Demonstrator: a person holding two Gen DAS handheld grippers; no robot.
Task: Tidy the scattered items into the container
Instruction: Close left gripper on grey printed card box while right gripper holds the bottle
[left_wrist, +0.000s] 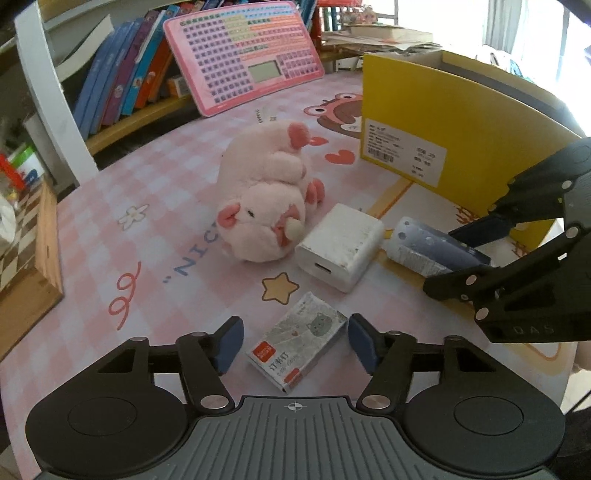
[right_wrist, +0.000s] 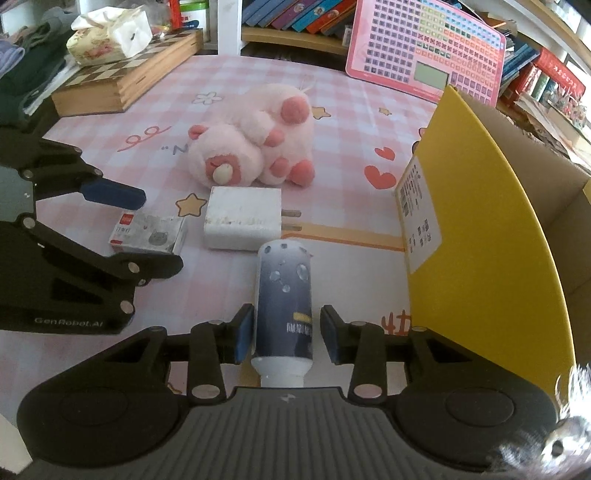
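- Left wrist view: the left gripper (left_wrist: 291, 341) hangs over the small staple box (left_wrist: 297, 350), which lies flat on the worktop (left_wrist: 92, 229) between the jaws. The jaws stand fairly wide; the right pad looks to be at the box's corner, the left pad clear of it, so nothing is gripped. The box's long axis runs skewed to the line between the pads. The plush pig (left_wrist: 266, 195) and white charger (left_wrist: 341, 245) lie further ahead.
- Right wrist view: the right gripper (right_wrist: 286, 334) straddles the bottle (right_wrist: 283, 295), lying with its long axis straight along the fingers, cap toward the camera. The jaws stand narrow: left pad touching, right pad a sliver off. The yellow box (right_wrist: 480, 251), open-topped, sits just right, nearer this hand.
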